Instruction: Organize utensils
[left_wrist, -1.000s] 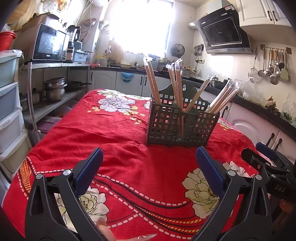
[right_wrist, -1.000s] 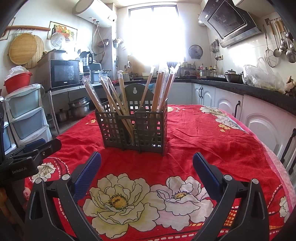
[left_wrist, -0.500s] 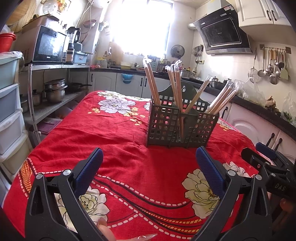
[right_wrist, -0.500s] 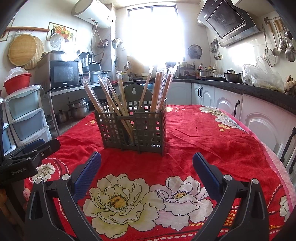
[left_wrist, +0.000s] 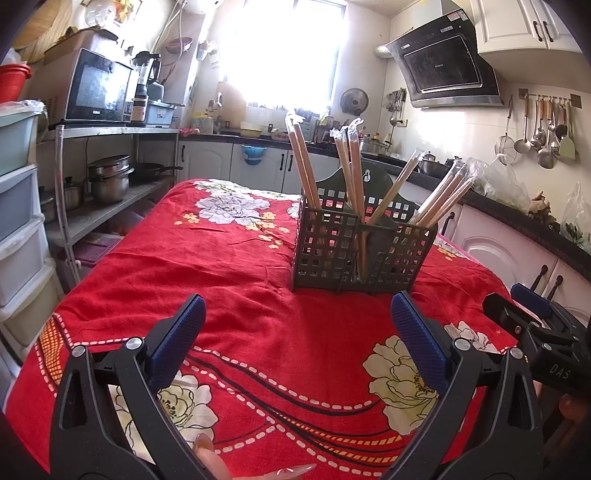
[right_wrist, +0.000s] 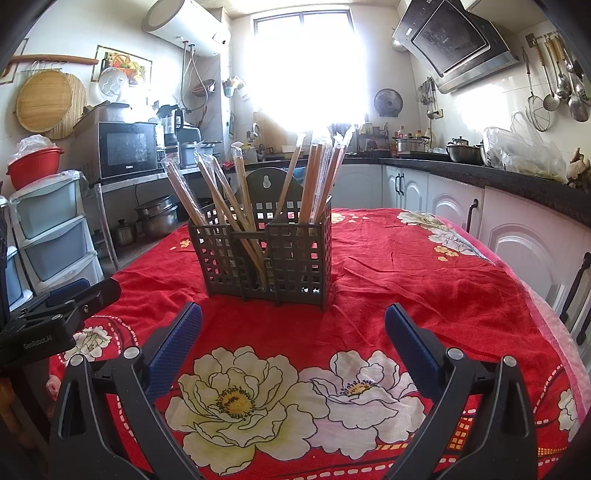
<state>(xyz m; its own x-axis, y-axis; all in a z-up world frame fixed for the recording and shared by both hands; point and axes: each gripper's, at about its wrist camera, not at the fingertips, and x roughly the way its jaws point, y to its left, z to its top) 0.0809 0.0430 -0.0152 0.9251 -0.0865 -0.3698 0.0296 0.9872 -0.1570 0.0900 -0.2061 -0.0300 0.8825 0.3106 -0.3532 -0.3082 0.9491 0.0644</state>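
A dark grey lattice utensil caddy (left_wrist: 360, 251) stands upright on the red flowered tablecloth (left_wrist: 229, 295); it also shows in the right wrist view (right_wrist: 266, 258). Several plastic-wrapped wooden chopsticks (left_wrist: 354, 173) lean in its compartments, also seen in the right wrist view (right_wrist: 314, 177). My left gripper (left_wrist: 297, 326) is open and empty, a short way in front of the caddy. My right gripper (right_wrist: 293, 332) is open and empty, also in front of the caddy. Each gripper shows at the edge of the other's view, the right one (left_wrist: 535, 325) and the left one (right_wrist: 55, 314).
White cabinets (right_wrist: 461, 214) under a dark counter run along the right. A metal shelf with pots (left_wrist: 107, 181) and a microwave (left_wrist: 96, 88) stands on the left, beside plastic drawers (right_wrist: 51, 236). Ladles hang on the right wall (left_wrist: 543, 125).
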